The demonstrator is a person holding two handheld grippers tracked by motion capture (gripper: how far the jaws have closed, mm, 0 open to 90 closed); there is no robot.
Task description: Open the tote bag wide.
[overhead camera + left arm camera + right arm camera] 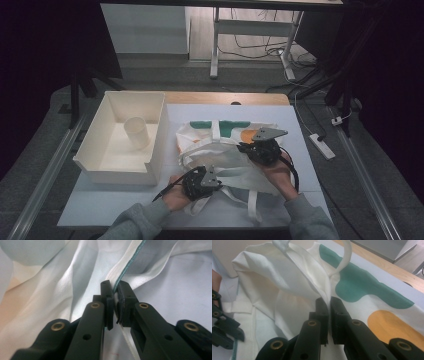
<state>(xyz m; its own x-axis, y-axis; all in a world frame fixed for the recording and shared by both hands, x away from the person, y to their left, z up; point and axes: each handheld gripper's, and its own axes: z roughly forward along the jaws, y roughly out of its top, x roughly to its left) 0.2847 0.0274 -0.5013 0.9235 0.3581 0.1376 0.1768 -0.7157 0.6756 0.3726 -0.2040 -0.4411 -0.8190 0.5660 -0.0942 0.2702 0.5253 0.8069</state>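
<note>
Gripping one tote bag (pixel 227 150): two tongs.

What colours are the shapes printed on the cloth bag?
Green and orange blobs on the white bag, clearest in the right gripper view.

Table (pixel 100 205): tote bag (pixel 227 162), tray (pixel 97 165)

Left gripper (pixel 202 181) and right gripper (pixel 261 148): jaws clamped.
</note>
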